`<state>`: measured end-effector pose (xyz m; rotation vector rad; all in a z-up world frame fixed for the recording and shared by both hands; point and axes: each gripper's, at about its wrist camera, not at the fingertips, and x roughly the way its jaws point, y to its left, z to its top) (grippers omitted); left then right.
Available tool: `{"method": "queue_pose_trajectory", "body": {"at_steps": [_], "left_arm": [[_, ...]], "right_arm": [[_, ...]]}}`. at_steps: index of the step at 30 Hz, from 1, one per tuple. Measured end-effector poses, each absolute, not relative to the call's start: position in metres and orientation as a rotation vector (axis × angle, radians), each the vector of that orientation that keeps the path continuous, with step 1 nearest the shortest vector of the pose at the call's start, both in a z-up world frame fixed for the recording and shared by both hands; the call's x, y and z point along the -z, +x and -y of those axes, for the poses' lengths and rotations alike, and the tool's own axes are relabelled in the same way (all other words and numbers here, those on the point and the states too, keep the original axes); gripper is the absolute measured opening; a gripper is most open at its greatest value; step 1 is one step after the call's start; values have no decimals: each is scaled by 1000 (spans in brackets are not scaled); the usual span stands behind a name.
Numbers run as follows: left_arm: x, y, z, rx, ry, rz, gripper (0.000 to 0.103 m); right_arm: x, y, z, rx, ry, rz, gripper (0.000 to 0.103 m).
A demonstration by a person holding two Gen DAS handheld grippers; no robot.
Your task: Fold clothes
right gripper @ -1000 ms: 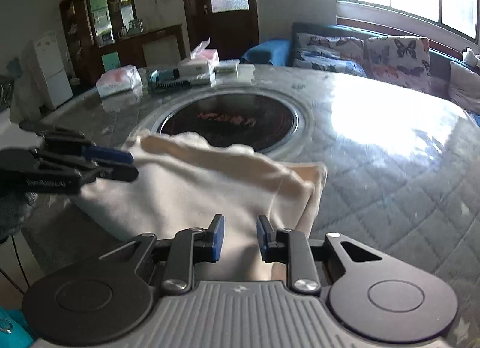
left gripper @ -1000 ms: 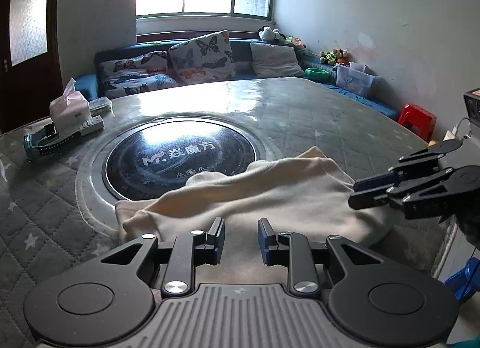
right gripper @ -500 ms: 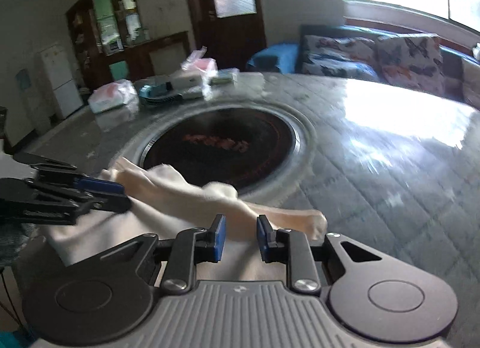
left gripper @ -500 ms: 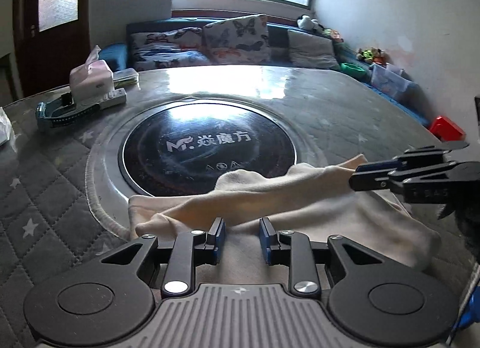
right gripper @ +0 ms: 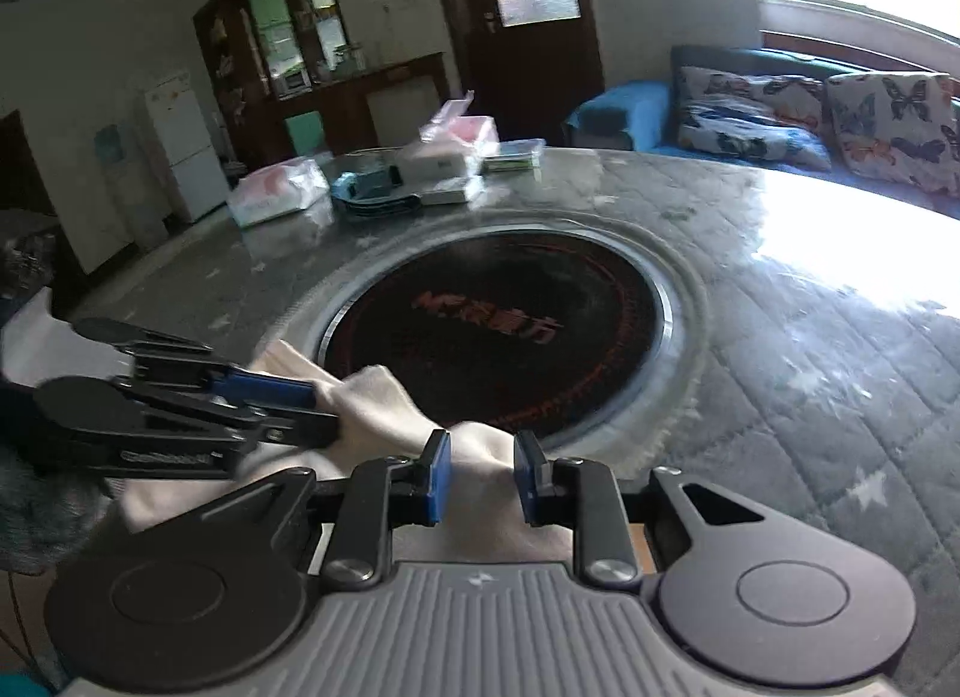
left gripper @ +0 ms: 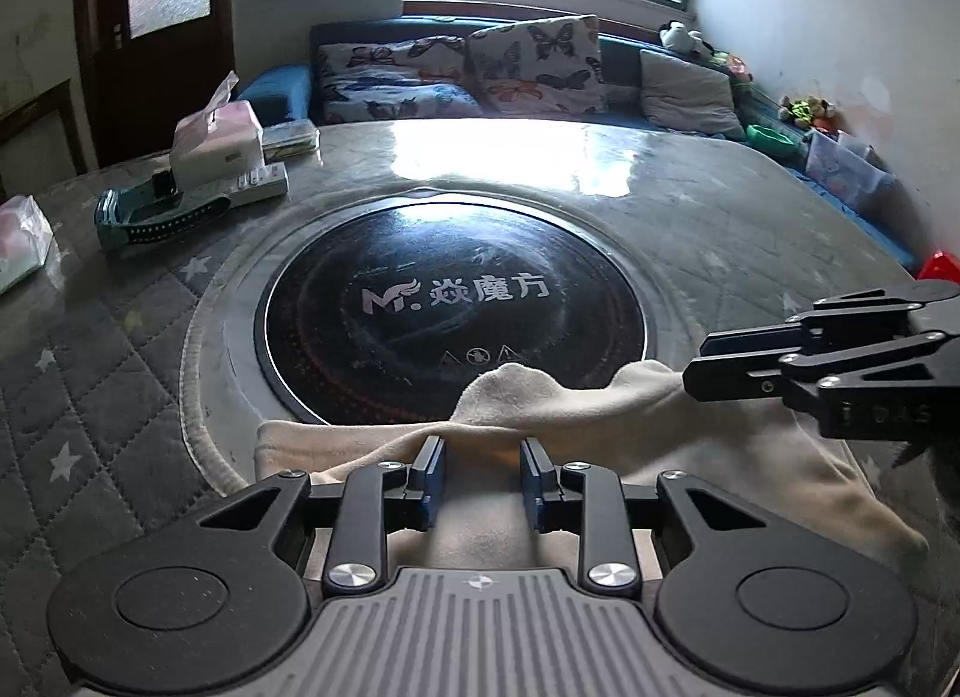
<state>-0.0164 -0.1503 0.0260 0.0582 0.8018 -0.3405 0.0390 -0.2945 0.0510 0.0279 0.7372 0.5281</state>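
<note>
A cream garment (left gripper: 600, 427) lies bunched at the near edge of the round table, partly over the rim of the black cooktop disc (left gripper: 456, 301). My left gripper (left gripper: 479, 478) has its jaws a small gap apart, with the cloth lying between and under them. My right gripper (right gripper: 479, 481) stands the same way over the cloth's other end (right gripper: 384, 409). Each gripper shows in the other's view: the right gripper (left gripper: 702, 364) at the right side, the left gripper (right gripper: 327, 412) at the left side, its tips against a cloth fold.
Tissue packs (left gripper: 216, 141), a teal object (left gripper: 156, 214) and a power strip (left gripper: 252, 187) lie at the table's far left. A plastic bag (left gripper: 18, 244) lies at the left edge. A sofa with butterfly cushions (left gripper: 528, 66) stands behind the table.
Both grippers have pulled back toward the near table edge, dragging the cream garment with them. The cloth now covers less of the black disc and is more bunched.
</note>
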Motion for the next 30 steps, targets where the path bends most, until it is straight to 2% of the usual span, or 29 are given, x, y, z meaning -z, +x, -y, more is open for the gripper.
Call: {"method": "queue_pose_trajectory", "body": {"at_steps": [8, 11, 16, 22, 25, 30], "left_arm": [[-26, -14, 150, 346, 68, -787, 36], [-31, -15, 145, 365, 54, -768, 42], [-28, -8, 140, 385, 59, -767, 42], [-24, -1, 133, 411, 41, -770, 44], [-29, -6, 123, 405, 41, -755, 44], [-40, -22, 102, 376, 60, -713, 44]], "right_arm": [[-38, 53, 276, -468, -28, -770, 24], [-42, 53, 275, -442, -14, -762, 24], [-55, 42, 266, -481, 8, -732, 23], [-42, 51, 240, -468, -38, -783, 23], [-38, 58, 237, -435, -34, -789, 28], [-52, 49, 234, -435, -43, -754, 28]]}}
